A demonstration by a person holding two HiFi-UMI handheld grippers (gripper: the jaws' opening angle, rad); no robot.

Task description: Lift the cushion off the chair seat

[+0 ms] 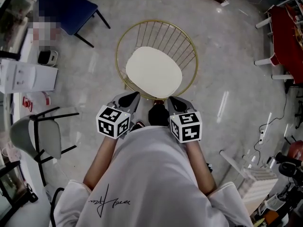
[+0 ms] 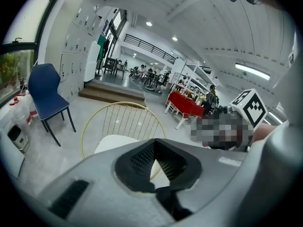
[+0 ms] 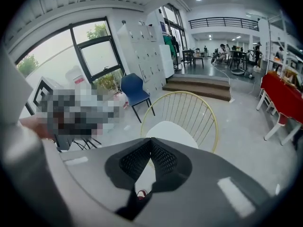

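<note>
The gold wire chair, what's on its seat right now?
A cream cushion lies flat there, nothing on it. It covers the seat of the chair, so the surface beneath is hidden.

A cream oval padded cushion (image 1: 154,72) lies on the seat of a round gold wire chair (image 1: 156,30), with the chair's curved back rising behind it. At the chair's near edge, the left gripper (image 1: 132,97) and right gripper (image 1: 174,100) sit side by side. A blue plastic chair with black legs (image 1: 66,4) stands behind and to the left. A grey black-framed chair (image 1: 35,136) stands to the person's left. A red table (image 1: 286,27) stands well off to the right.
</note>
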